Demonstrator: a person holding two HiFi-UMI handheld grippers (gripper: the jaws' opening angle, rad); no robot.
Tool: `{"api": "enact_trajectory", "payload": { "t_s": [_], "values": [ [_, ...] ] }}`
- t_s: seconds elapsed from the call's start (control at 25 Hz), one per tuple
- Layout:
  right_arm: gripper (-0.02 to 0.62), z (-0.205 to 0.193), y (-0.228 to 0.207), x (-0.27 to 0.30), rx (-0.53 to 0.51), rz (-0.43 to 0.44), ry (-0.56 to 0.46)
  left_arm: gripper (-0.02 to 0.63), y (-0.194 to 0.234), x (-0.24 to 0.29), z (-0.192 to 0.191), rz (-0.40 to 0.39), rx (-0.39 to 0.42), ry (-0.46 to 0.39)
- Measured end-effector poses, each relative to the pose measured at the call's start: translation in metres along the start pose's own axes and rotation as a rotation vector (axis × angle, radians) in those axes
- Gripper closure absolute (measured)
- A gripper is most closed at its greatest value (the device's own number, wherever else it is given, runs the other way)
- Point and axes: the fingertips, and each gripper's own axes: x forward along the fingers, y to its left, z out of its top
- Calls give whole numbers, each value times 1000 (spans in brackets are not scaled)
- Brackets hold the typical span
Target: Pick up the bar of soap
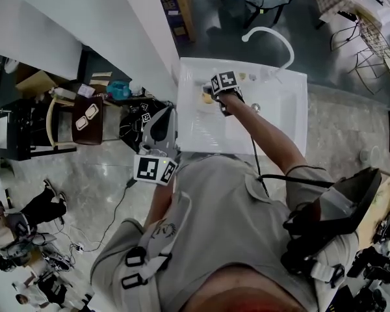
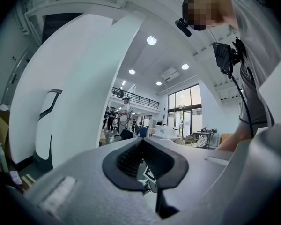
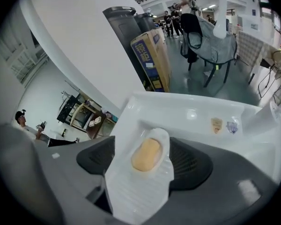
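The yellow bar of soap [image 3: 147,154] lies in a shallow hollow on the ledge of the white sink [image 1: 294,83], the right tongs [image 3: 145,165] tilted down over it, spread either side without pinching it, while the left tongs [image 2: 141,145] wait pressed together, empty

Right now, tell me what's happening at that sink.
A person stands at a white sink with a gripper in each hand. The right gripper reaches down over the sink's ledge, jaws open and aimed at a yellow bar of soap lying there, not yet gripping it. The left gripper is held back near the person's waist, shut and empty.
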Motion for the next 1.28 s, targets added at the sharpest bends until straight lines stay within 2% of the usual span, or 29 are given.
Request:
{"api": "enact_trajectory", "payload": {
  "t_s": [0.36,0.6,0.92,1.0,1.2,1.28],
  "values": [
    [282,-17,-8,45,7,-9,103,612,9,-4,1,27,8,-1],
    [285,-30,-15,69,24,-31,153,612,16,-8,2,46,13,6],
    [289,-48,-20,97,83,-14,198,612,22,-11,4,72,10,1],
    [326,-47,-15,100,95,0,196,612,24,-12,4,77,10,1],
    [335,-46,-17,106,138,19,201,612,24,-13,2,87,5,6],
    [375,-48,-21,108,130,22,209,612,22,-13,1,87,5,5]
  ]
}}
